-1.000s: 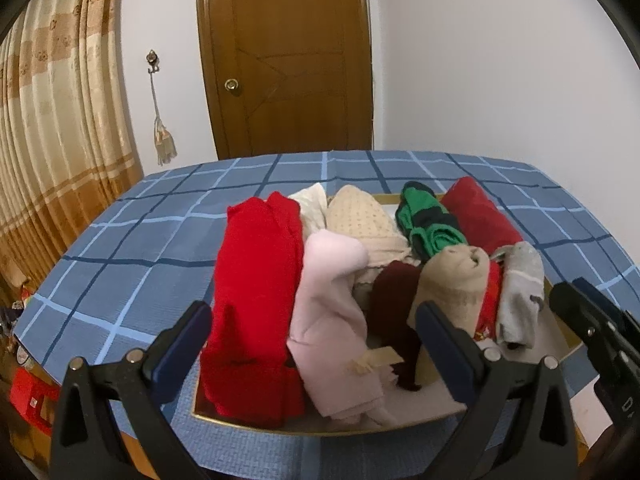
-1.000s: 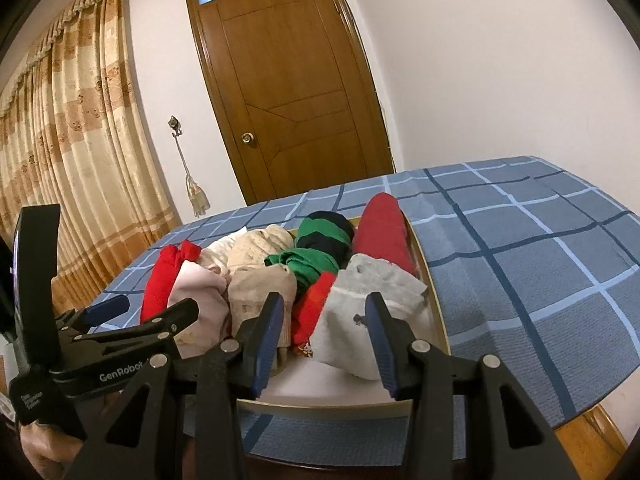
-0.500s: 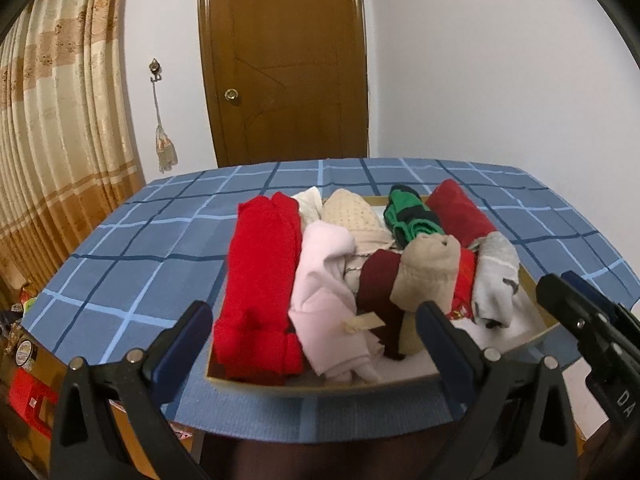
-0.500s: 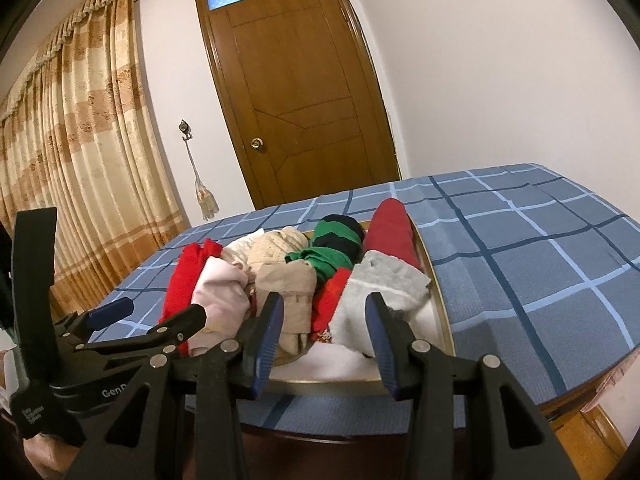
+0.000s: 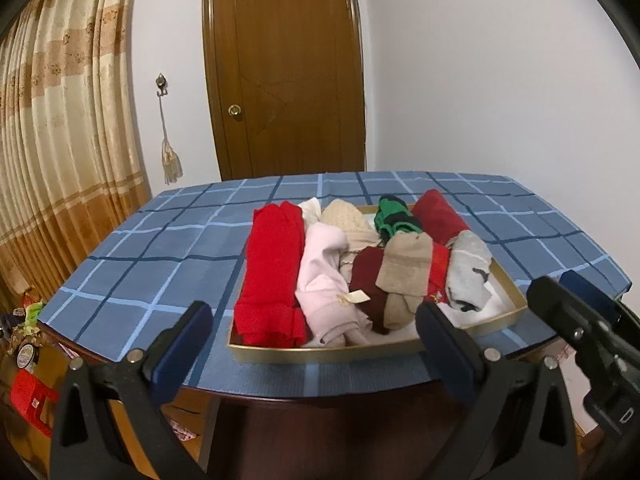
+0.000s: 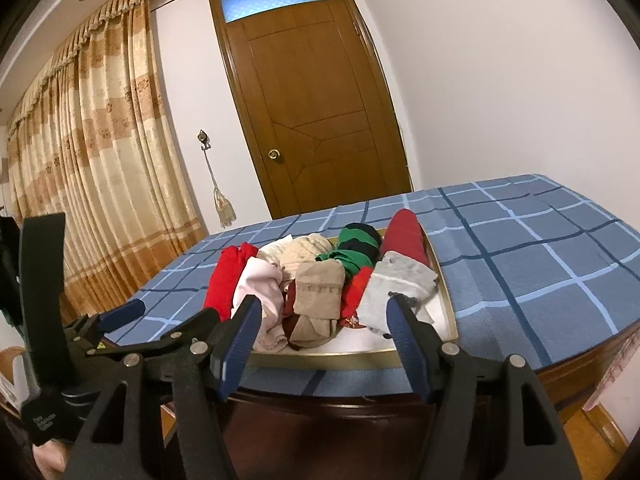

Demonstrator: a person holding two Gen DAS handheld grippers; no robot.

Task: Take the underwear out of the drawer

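Observation:
A shallow gold-rimmed drawer tray (image 5: 328, 354) (image 6: 352, 358) lies on the blue checked table. It holds several folded underwear pieces: a bright red one (image 5: 272, 272) (image 6: 224, 280) at the left, a pink one (image 5: 324, 280), a beige one (image 5: 404, 276) (image 6: 320, 292), a grey one (image 5: 468, 272) (image 6: 396, 284), a green-black one (image 5: 396, 216) and a dark red one (image 5: 438, 216). My left gripper (image 5: 314, 344) is open and empty, off the table's near edge. My right gripper (image 6: 322, 334) is open and empty, just short of the tray.
The table (image 5: 152, 252) carries a blue checked cloth. A brown door (image 5: 288, 80) and a white wall stand behind it, curtains (image 5: 52, 152) at the left. Small items and a red box (image 5: 28, 392) sit low at the left.
Both grippers have pulled back and away from the tray. The table's near edge and the dark space beneath it now show. Both stay open.

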